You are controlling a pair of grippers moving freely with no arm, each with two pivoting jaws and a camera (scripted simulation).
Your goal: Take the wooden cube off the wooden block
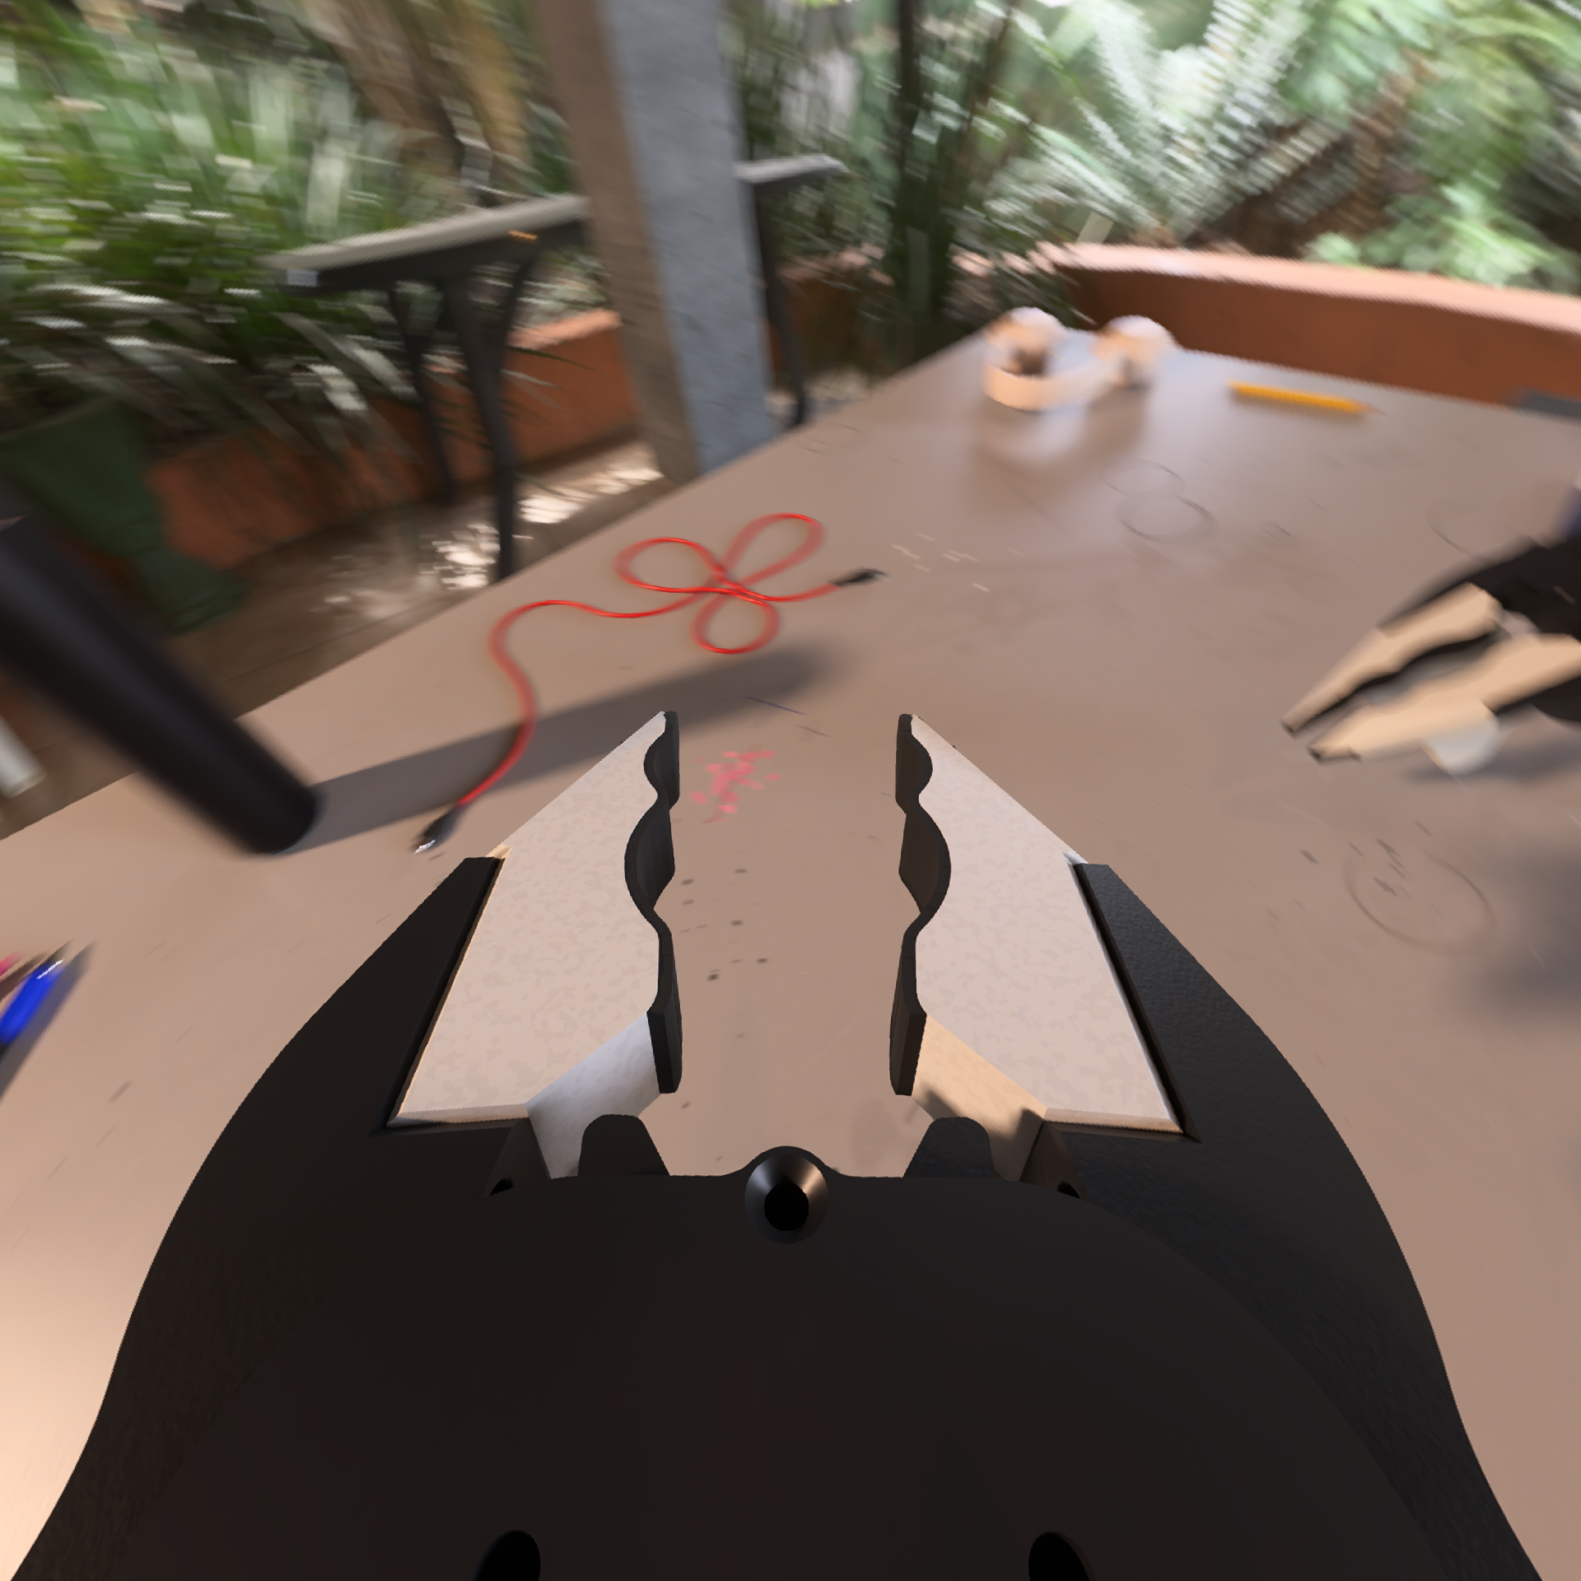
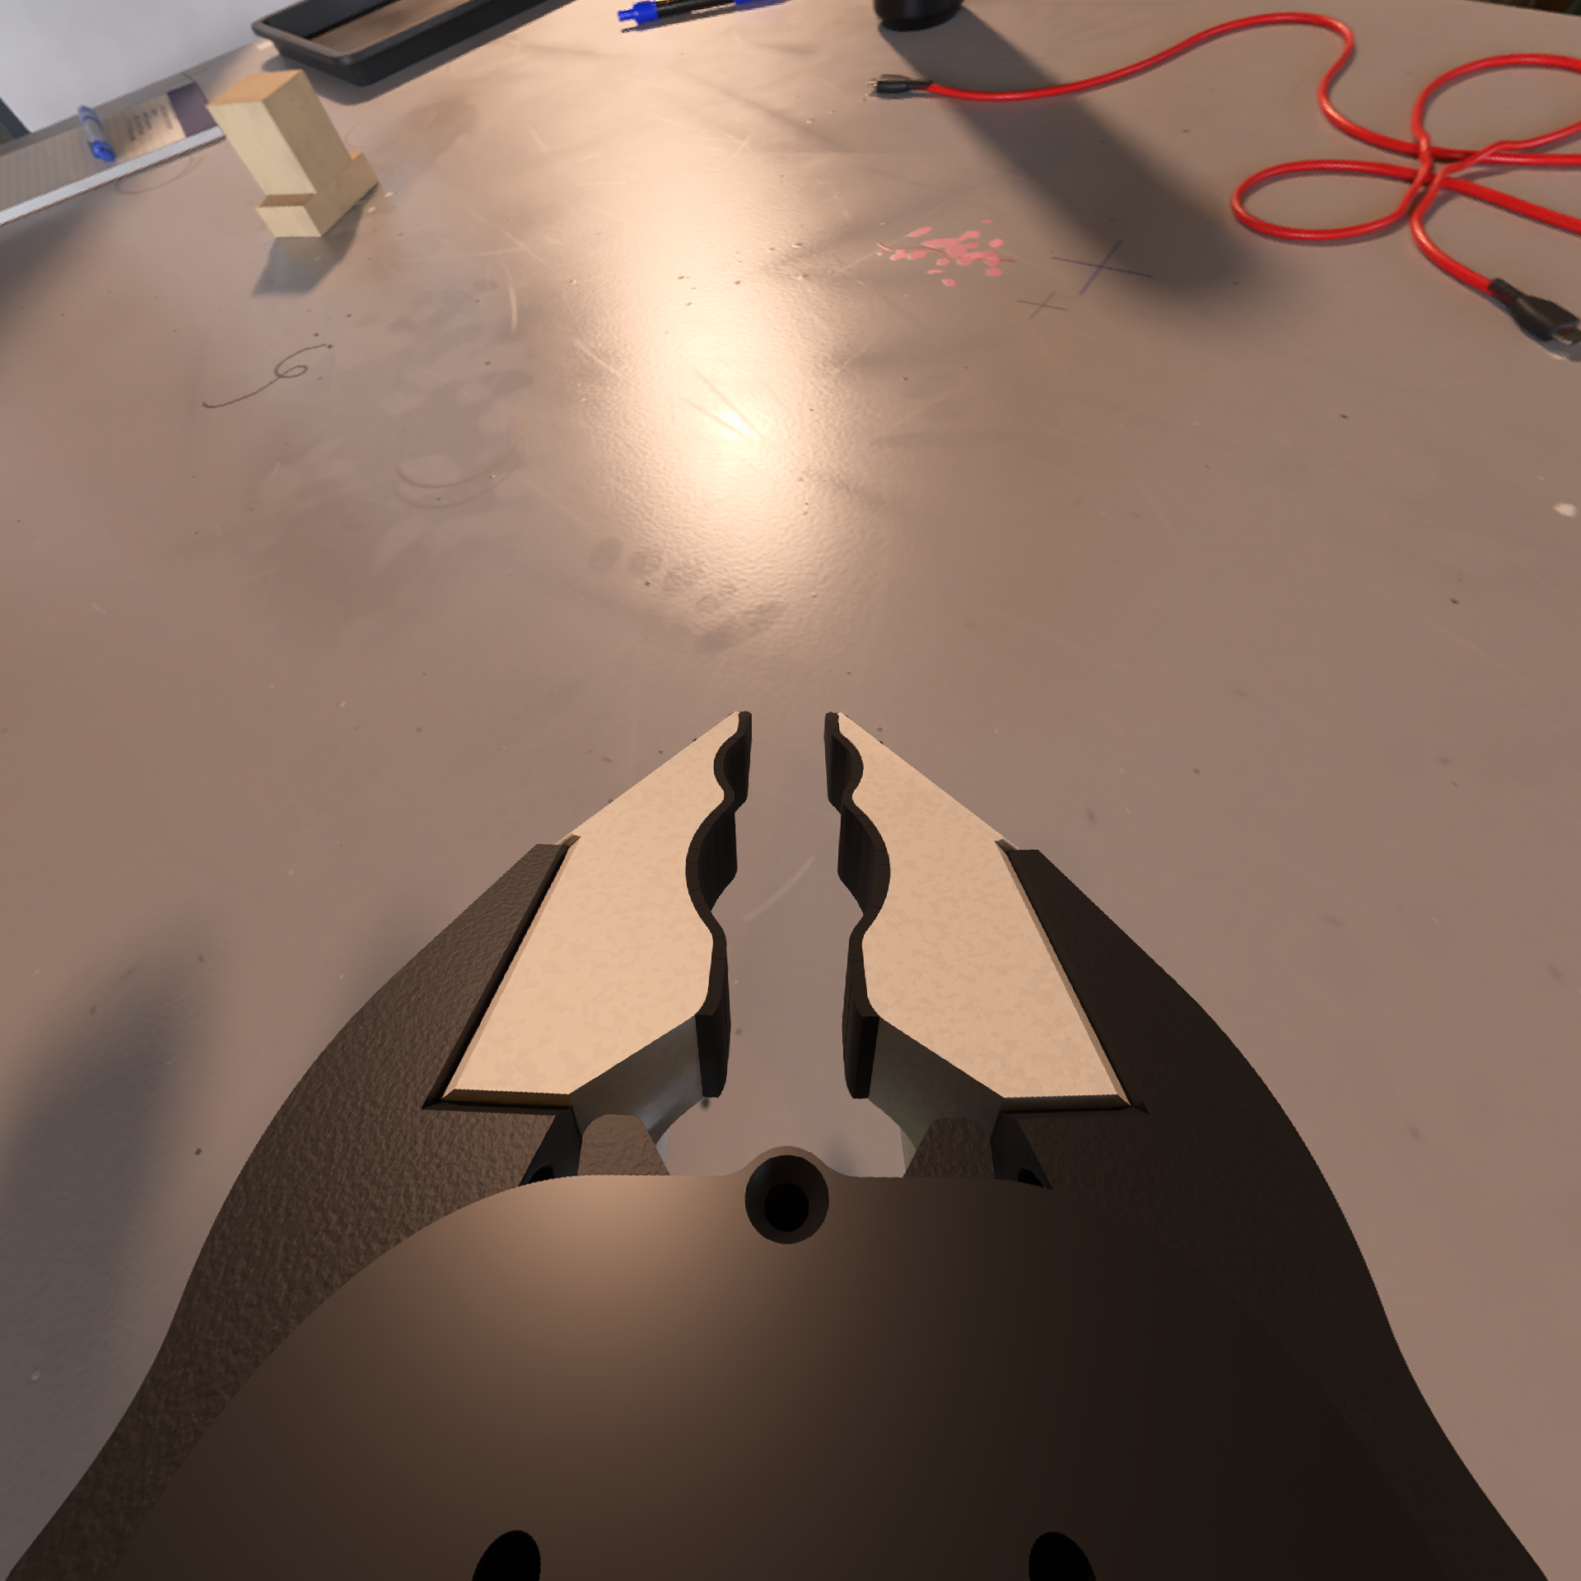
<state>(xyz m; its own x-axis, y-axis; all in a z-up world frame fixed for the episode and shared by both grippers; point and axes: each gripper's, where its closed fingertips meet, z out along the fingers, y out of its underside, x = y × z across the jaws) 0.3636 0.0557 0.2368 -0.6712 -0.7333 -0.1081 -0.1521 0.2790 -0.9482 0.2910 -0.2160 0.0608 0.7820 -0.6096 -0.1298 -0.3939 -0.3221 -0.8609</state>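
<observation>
In the right wrist view a pale wooden cube [image 2: 275, 137] stands on a flat wooden block [image 2: 318, 205] at the far left of the brown table [image 2: 770, 513]. My right gripper [image 2: 787, 717] is far from them, low over the table, its jaws only a narrow gap apart with nothing between them. It also shows at the right edge of the left wrist view [image 1: 1306, 740]. My left gripper [image 1: 787, 723] is open and empty over the table. The cube and block do not show in the left wrist view.
A looped red cable [image 2: 1412, 162] lies at the far right, also in the left wrist view [image 1: 719, 590]. A black tray [image 2: 385, 34], a blue pen [image 2: 676, 10] and a ruler [image 2: 85, 167] lie at the far edge. A black cylinder [image 1: 154, 684], white items [image 1: 1052, 364] and a yellow pencil [image 1: 1296, 398] show.
</observation>
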